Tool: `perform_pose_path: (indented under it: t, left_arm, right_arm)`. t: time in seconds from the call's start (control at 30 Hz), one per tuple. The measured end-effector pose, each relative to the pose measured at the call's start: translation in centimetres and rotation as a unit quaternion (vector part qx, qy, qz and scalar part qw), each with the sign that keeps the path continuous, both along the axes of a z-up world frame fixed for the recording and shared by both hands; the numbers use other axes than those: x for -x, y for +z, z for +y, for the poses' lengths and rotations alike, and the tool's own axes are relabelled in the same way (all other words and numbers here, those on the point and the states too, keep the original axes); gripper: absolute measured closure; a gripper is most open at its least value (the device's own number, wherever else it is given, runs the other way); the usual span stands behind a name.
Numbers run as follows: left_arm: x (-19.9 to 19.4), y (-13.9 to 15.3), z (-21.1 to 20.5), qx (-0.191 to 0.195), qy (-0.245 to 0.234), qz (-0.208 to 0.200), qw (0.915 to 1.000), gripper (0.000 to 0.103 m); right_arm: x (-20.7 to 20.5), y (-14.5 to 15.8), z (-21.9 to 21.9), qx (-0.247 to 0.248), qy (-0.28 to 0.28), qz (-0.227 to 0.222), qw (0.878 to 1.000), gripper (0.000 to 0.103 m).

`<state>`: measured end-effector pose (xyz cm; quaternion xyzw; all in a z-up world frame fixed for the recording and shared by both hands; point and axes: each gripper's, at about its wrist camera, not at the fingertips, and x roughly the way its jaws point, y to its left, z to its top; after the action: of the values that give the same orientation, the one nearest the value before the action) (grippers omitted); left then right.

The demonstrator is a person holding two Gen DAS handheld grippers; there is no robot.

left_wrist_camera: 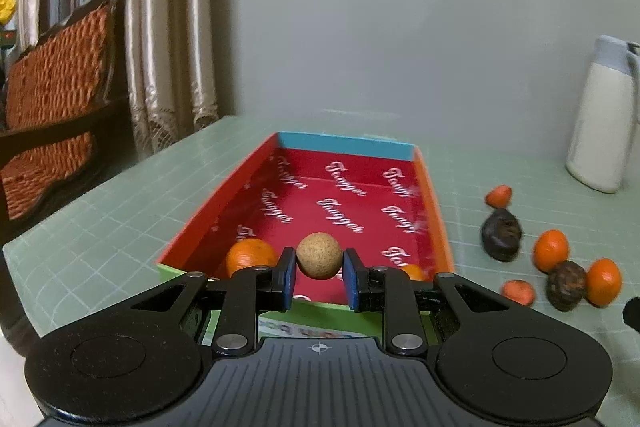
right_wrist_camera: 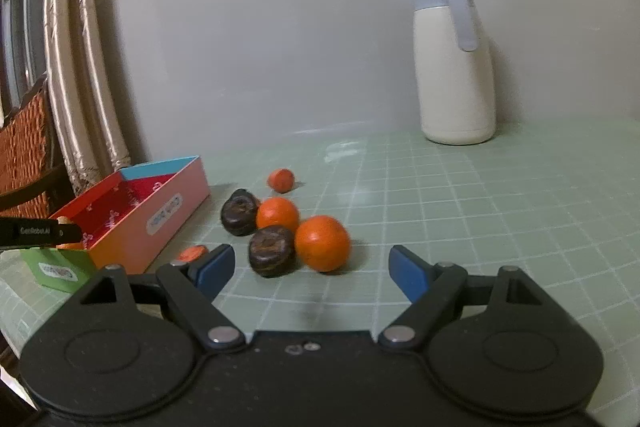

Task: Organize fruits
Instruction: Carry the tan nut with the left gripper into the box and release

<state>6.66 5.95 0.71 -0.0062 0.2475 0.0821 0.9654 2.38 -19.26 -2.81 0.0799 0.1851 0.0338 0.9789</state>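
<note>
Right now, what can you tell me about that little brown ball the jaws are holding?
The brown ball is round, tan and speckled, with a matte, rough-looking skin. The left gripper holds it between its blue-padded jaws, one pad on each side. It sits over the near end of the red box, beside an orange lying inside. Whether it touches the box floor cannot be told.

Left gripper's fingers hide part of one boxed orange.

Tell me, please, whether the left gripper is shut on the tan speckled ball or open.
Shut on it: the left gripper has both blue-padded fingers pressed against the tan speckled ball, held over the red-lined cardboard box.
</note>
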Motion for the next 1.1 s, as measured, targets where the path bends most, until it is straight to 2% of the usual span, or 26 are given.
perform_pose_path:
  t: [0.4,1.1]
  left_arm:
    - [-1.5,-0.4,1.8,0.010,0.016,0.014,0.9997,0.078]
    - [-2.7,-0.5,2.2,0.015,0.027,0.030,0.9991,0.078]
  right_arm:
    - [-1.0,-0.5,1.3,0.004,0.017,0.009,1.000,0.019]
    - [-1.2,-0.6,1.4,-0.004,0.020,0.015,1.000,0.019]
